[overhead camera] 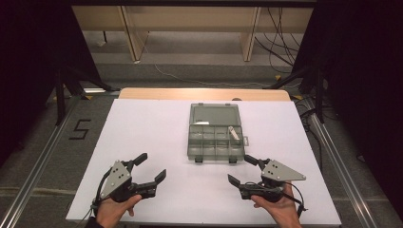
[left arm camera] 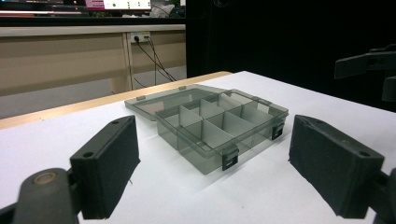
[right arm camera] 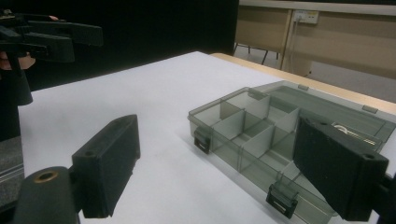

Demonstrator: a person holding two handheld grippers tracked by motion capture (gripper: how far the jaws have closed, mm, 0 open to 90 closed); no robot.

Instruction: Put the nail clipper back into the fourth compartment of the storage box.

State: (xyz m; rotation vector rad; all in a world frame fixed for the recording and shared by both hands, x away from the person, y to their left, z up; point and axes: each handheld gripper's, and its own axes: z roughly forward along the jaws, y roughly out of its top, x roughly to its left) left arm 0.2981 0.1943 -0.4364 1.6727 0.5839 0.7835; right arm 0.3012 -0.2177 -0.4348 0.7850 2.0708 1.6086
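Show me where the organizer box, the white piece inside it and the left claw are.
Box (overhead camera: 215,153), high view, front wall.
White piece (overhead camera: 234,132), high view, its middle, in a right-hand compartment.
Left claw (overhead camera: 153,167), high view, midway between its open tips.

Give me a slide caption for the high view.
Two open hand-held grippers, left and right, flank an open smoky-grey plastic compartment box on a white table.
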